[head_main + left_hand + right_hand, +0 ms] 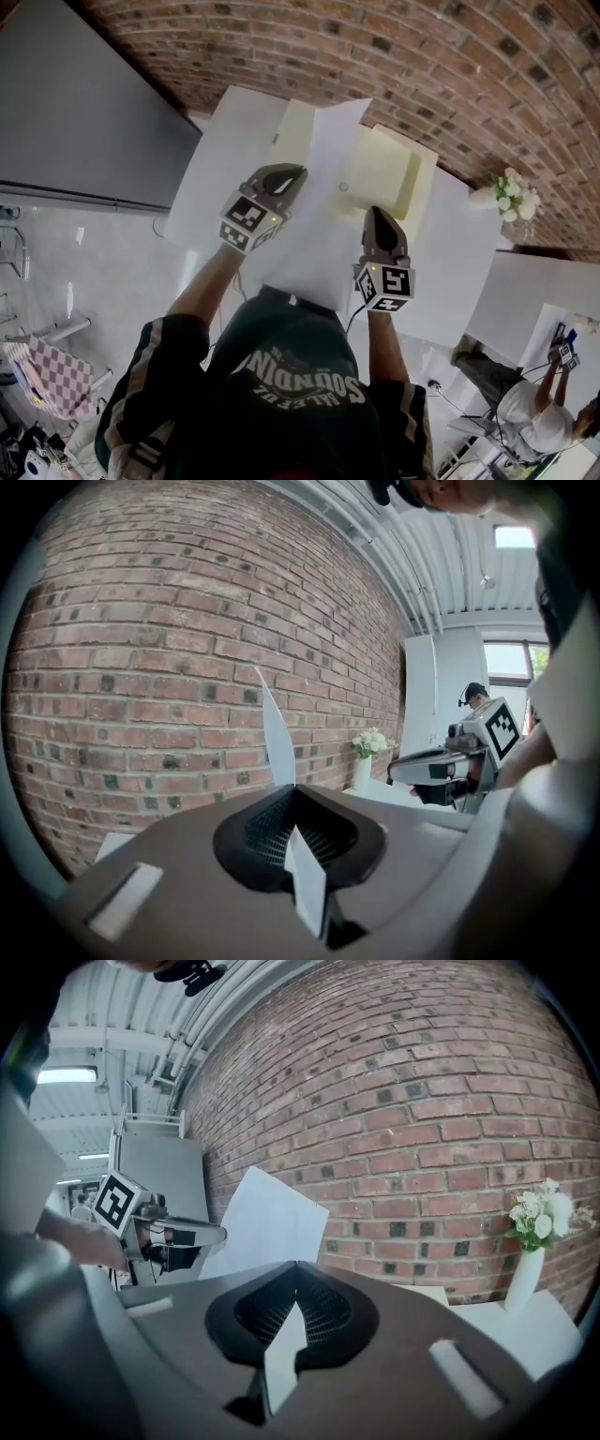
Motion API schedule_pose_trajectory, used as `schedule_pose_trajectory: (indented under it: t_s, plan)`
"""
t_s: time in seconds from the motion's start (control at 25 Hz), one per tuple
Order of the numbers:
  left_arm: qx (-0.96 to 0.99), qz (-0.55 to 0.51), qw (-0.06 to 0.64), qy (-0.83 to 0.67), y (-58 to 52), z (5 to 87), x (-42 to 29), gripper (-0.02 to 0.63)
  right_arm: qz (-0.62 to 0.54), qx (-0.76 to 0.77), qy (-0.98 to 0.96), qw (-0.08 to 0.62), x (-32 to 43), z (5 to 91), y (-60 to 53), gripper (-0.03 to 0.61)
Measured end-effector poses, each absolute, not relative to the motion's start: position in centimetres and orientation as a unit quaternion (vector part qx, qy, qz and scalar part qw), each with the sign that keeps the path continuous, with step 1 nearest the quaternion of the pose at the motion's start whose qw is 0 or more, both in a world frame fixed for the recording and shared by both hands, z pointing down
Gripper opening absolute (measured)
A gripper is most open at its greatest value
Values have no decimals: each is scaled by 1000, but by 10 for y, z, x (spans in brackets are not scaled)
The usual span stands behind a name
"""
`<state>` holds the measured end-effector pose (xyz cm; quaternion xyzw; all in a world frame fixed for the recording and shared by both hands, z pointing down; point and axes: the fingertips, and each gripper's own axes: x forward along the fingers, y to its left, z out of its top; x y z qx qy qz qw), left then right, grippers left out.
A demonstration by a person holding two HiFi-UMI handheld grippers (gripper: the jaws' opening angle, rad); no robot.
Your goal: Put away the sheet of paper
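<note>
White sheet of paper (323,187) is held up over the table, pinched at both sides: the left gripper (296,174) has its jaws clamped flat on one edge, the right gripper (374,214) on the other. Under it a cream folder (389,173) lies on the white table (211,159). Farther off, a vase of flowers (511,199) stands by the brick wall (422,66).

A brick-walled recording lab, by the look of it.
Beyond my fingers (380,230) runs a bare brick wall (450,66); a plain white table (211,169) lies under them, pipes (427,583) and a strip light (66,1075) run overhead, and well back to their right another person (534,412) works a marker-cubed gripper (562,352) at a second table.
</note>
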<state>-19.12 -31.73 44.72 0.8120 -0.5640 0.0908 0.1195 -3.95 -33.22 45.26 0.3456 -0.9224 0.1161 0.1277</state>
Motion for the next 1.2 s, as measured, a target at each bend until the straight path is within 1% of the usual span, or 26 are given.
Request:
schedule_pose_trajectory:
  t_s: [0.36,0.96,1.2]
  plan:
    - [819,84,147,-548,-341,470,-179,11,130,349,-917,141,-36,470,-344,0]
    - [811,86,235,-530,-377,551,-174,11,156,366,-901,172,-21,502,-351,0]
    - [806,99,248,-528,-386,575,-176,11,168,367,-896,185,-16,517,-352,0]
